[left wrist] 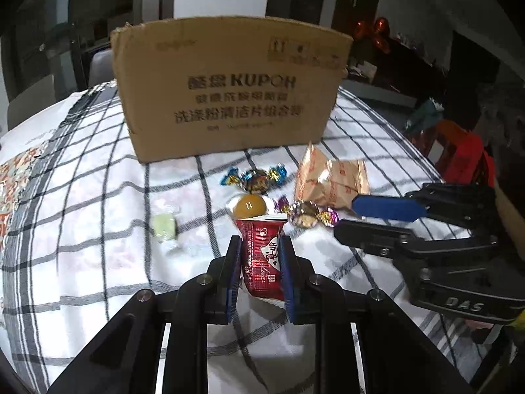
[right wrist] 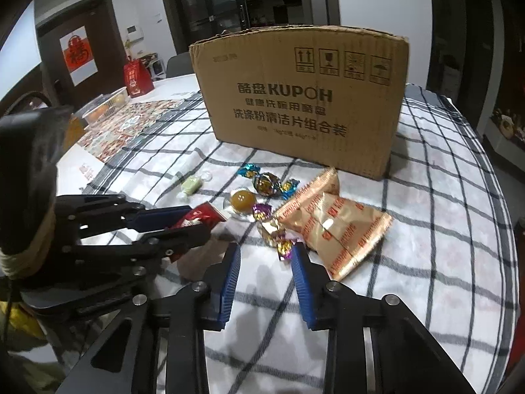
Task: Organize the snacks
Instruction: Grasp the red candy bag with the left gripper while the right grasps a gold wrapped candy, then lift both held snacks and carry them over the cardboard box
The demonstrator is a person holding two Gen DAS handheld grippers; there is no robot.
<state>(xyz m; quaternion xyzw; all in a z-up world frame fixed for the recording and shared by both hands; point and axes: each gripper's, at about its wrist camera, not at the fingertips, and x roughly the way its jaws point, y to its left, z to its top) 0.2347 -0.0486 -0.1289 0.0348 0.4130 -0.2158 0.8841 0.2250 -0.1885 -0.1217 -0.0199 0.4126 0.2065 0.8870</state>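
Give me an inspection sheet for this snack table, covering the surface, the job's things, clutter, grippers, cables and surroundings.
Surface: checked tablecloth covers the table.
Job's things: cardboard box upright at the back; before it lie a gold snack packet, blue-wrapped candy, purple-wrapped candy, amber jelly cup and pale green candy.
Clutter: red gift bag and clear container at the far end.
Grippers: left gripper shut on a red jelly cup; right gripper open, nothing between its pads.
Cables: nothing seen.
Surroundings: dark cabinets, door with red decoration.
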